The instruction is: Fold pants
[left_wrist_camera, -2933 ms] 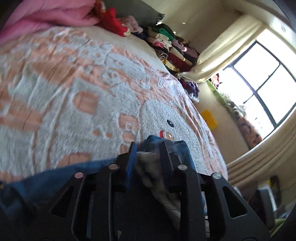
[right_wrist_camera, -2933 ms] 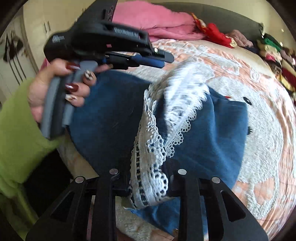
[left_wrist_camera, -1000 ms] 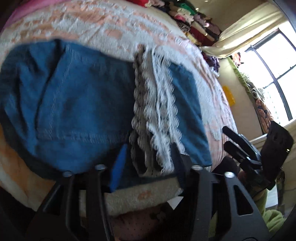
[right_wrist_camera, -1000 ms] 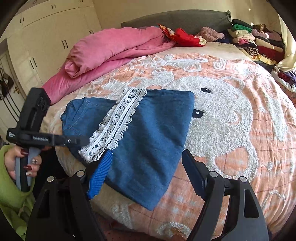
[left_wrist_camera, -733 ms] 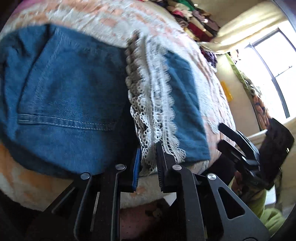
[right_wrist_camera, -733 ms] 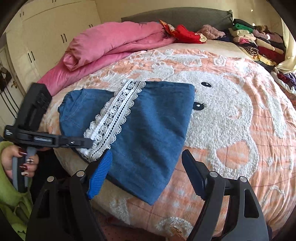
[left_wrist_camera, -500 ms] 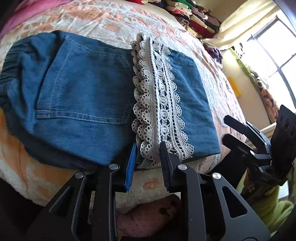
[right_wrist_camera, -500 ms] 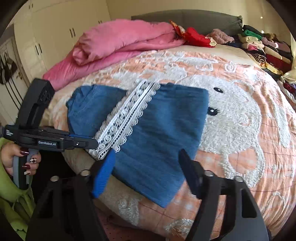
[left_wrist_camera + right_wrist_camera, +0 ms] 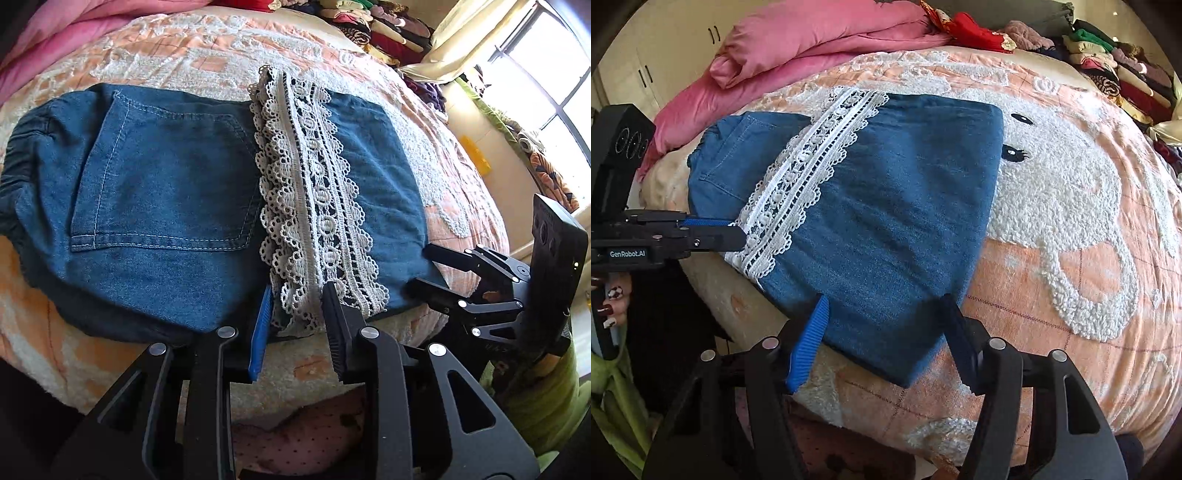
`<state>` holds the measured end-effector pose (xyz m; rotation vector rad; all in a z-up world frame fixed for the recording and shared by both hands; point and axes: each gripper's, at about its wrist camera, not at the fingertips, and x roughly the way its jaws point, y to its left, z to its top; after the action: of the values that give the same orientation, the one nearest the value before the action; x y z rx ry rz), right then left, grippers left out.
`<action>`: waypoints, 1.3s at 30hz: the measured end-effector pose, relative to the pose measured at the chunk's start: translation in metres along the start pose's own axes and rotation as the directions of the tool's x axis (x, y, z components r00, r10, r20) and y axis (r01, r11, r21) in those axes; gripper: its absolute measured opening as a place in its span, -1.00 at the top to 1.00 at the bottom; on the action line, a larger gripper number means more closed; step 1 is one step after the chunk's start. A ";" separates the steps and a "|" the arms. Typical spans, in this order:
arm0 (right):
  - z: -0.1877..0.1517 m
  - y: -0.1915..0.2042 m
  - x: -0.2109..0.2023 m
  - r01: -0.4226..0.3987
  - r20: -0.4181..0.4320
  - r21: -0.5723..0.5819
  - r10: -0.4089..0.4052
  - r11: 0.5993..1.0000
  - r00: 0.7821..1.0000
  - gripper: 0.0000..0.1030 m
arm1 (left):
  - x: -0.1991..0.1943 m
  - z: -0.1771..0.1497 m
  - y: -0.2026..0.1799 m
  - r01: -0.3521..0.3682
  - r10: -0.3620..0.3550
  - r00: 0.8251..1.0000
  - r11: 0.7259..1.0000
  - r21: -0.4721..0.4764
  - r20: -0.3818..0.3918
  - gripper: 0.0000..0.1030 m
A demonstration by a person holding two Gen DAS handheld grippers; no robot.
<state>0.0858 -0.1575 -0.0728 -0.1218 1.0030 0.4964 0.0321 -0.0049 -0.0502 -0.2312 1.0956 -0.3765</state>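
Note:
Blue denim pants (image 9: 166, 184) (image 9: 894, 206) lie folded flat near the bed's front edge. A white lace hem (image 9: 314, 192) (image 9: 812, 147) runs across the top of them. My left gripper (image 9: 297, 291) (image 9: 737, 230) is at the near end of the lace. Its jaws are opening, and the lace end lies loosely between them. My right gripper (image 9: 885, 300) (image 9: 419, 268) is open. It straddles the near corner of the folded denim, with its pads off the cloth.
An orange and white bedspread (image 9: 1071, 184) covers the bed. A pink duvet (image 9: 812, 40) is bunched at the far left and stacked clothes (image 9: 1108, 55) line the far right. A hand (image 9: 605, 299) in a green sleeve (image 9: 609, 387) holds the left gripper. A window (image 9: 554, 74) is on the right.
The pants, earlier lifted in both grippers, now lie flat. My left gripper narrowed around the lace end. My right gripper sank toward the denim corner and its jaws narrowed.

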 end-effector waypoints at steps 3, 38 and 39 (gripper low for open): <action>0.000 0.000 -0.003 -0.001 0.007 0.002 0.001 1.000 1.000 -0.17 | 0.000 0.002 -0.004 -0.008 0.008 1.000 1.000 0.008 0.002 0.59; 0.022 0.005 -0.091 0.023 0.228 0.048 -0.033 0.999 0.973 -0.89 | -0.067 0.003 -0.017 -0.130 0.114 0.976 0.989 0.074 0.187 -0.74; 0.023 0.005 -0.092 0.022 0.233 0.048 -0.032 0.999 0.972 -0.89 | -0.069 0.003 -0.016 -0.137 0.121 0.974 0.988 0.072 0.194 -0.77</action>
<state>0.0614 -0.1772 0.0172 -0.0356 0.7804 0.4517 0.0044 0.0088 0.0132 -0.1168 0.9003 -0.2775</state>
